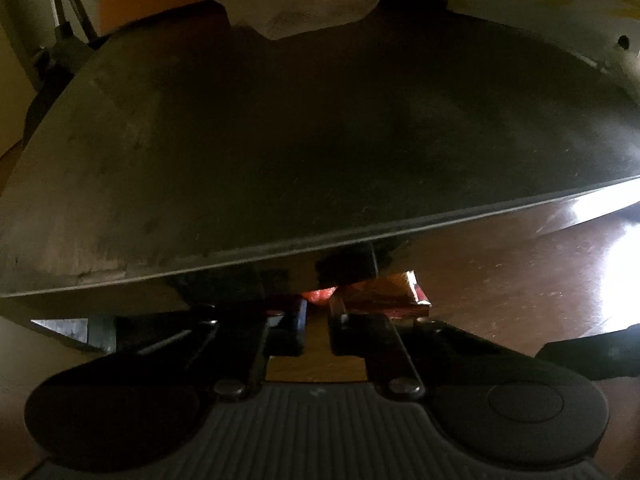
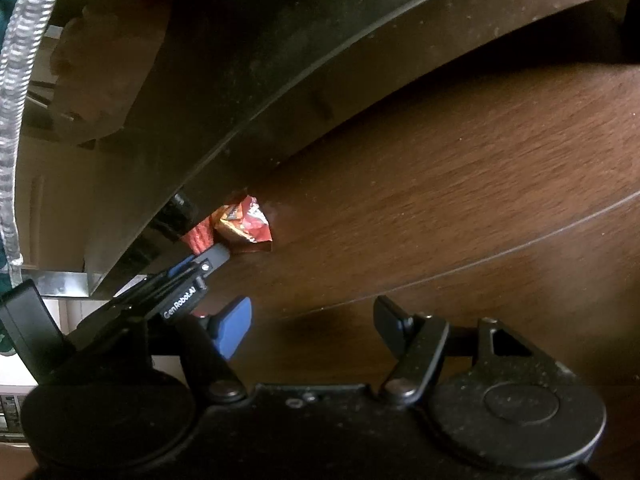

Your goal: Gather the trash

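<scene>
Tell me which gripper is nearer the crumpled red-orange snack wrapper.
Left. The left gripper sits right at the crumpled red-orange snack wrapper, jaws closed; the right gripper hangs back, open.

A dark slab with a thin pale edge overhung a brown wooden floor. A ribbed silver hose ran down beside it.

a dark brown wood-grain floor carries a crumpled red and orange wrapper, lying at the edge of a black curved base.
</scene>
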`<state>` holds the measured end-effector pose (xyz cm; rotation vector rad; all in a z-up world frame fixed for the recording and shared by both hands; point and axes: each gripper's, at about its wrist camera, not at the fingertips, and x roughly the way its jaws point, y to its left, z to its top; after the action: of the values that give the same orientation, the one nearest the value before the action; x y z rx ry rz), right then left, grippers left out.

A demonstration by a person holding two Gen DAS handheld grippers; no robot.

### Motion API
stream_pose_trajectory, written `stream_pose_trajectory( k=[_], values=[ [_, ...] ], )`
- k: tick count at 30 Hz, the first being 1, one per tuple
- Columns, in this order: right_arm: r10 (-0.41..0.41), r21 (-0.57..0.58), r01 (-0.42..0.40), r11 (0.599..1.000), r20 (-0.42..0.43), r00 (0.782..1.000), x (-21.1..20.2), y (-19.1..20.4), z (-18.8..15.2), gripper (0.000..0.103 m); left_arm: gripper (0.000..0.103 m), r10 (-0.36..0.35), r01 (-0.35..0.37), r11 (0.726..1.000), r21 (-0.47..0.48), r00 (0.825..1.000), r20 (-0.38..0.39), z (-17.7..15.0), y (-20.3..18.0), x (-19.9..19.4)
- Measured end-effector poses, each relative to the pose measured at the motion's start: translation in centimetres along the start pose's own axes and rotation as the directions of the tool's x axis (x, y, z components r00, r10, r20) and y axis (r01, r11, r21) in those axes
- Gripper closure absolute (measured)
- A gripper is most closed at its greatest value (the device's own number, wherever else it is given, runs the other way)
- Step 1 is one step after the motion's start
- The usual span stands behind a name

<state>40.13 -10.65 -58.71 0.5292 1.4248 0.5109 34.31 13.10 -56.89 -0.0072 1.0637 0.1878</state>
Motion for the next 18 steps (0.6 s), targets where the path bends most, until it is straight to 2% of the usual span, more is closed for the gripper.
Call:
stream_pose_trajectory(
  k=[5,8,10,13,18],
  values=[
    [-0.003,0.005,0.002,1.0,0.028,1.0,-0.4,0.0,0.2,0.036,0.098,-0.012,0.012,0.997,0.081,1.0,0.0,-0.4,0.4,-0.3],
    [-0.037,-0.077,0.043,0.996,0.076,0.996,-0.7,1.5,0.3,0.036,0.098,-0.023,0.026,0.991,0.132,0.999,-0.024,-1.2,1.0,-0.6],
    [-0.088,-0.202,0.111,0.973,0.117,0.989,-0.6,3.5,0.1,0.036,0.098,-0.033,0.039,0.988,0.151,0.999,-0.044,-1.6,1.6,-0.8],
    [-0.126,-0.373,0.179,0.91,0.162,0.979,0.4,6.5,-0.6,0.036,0.098,-0.048,0.063,0.981,0.183,0.995,-0.087,-2.3,2.4,-1.1],
    [-0.149,-0.412,0.223,0.883,0.203,0.968,3.1,8.7,-0.6,0.036,0.098,-0.062,0.1,0.971,0.215,0.983,-0.175,-4.1,5.0,-2.5]
  ],
)
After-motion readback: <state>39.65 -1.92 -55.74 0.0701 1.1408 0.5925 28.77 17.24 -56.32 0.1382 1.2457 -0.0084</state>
